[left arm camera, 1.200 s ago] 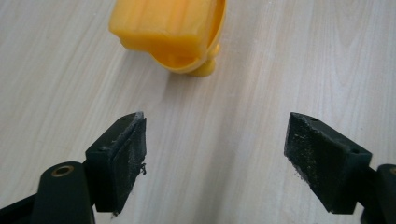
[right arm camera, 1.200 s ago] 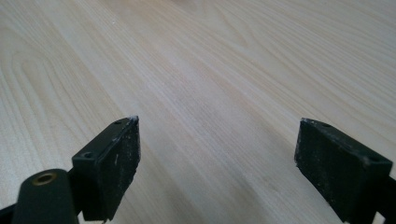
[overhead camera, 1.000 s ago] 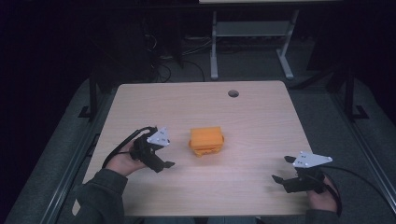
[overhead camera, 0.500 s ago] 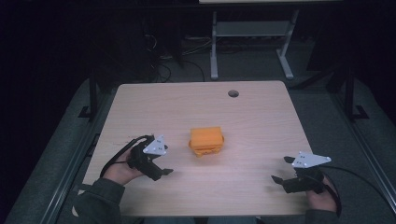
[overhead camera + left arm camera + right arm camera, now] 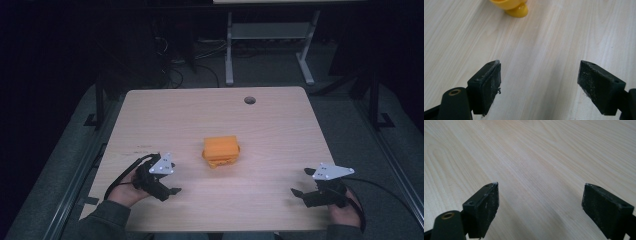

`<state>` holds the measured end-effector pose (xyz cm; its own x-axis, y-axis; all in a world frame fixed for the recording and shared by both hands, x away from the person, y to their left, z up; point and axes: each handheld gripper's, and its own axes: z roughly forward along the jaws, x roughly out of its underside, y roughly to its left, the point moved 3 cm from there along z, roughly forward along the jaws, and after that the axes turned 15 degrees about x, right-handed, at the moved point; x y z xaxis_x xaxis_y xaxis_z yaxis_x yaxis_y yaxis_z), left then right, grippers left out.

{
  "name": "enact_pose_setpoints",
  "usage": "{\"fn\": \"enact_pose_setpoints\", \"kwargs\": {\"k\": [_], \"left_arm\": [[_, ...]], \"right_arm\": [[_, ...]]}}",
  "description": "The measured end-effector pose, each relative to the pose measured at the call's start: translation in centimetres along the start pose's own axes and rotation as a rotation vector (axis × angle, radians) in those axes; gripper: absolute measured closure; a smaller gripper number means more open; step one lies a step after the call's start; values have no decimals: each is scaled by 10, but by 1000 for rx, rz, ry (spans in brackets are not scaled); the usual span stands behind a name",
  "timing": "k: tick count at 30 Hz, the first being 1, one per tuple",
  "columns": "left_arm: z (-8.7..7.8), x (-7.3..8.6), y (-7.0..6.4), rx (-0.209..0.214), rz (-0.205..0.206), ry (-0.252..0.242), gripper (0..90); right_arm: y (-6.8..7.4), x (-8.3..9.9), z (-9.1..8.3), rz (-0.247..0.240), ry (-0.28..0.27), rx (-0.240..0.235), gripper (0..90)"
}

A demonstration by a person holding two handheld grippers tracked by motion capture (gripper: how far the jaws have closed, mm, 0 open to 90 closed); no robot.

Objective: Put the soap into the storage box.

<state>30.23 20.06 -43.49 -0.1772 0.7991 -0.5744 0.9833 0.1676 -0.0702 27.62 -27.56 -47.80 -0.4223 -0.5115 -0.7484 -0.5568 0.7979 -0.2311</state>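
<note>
Left tool rests low over the table, jaws spread wide and empty. Ahead of it and slightly to its left, near but apart, sits an orange block stack. Right tool, also wide open and empty, is well apart from the stack.

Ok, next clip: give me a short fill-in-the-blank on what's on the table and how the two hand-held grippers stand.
1. The orange object sits near the ____ of the table.
2. The left hand-held gripper has its jaws ____.
3. Between the jaws of the right hand-held gripper lies only bare ____.
4. The hand-held gripper nearer the orange object is the ____ one.

Missing words: middle; open; tabletop; left
</note>
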Motion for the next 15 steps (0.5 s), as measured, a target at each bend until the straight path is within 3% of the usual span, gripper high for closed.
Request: {"fn": "enact_pose_setpoints", "kwargs": {"k": [6,10,15], "left_arm": [[3,9,-3,-17,-25,-27,186],[1,16,-6,-19,-48,-78,186],[8,30,-11,-25,-76,-54,183]], "right_arm": [[0,0,-1,-1,1,-1,137],[1,0,0,-9,1,-6,137],[1,1,1,-11,2,-15,137]]}}
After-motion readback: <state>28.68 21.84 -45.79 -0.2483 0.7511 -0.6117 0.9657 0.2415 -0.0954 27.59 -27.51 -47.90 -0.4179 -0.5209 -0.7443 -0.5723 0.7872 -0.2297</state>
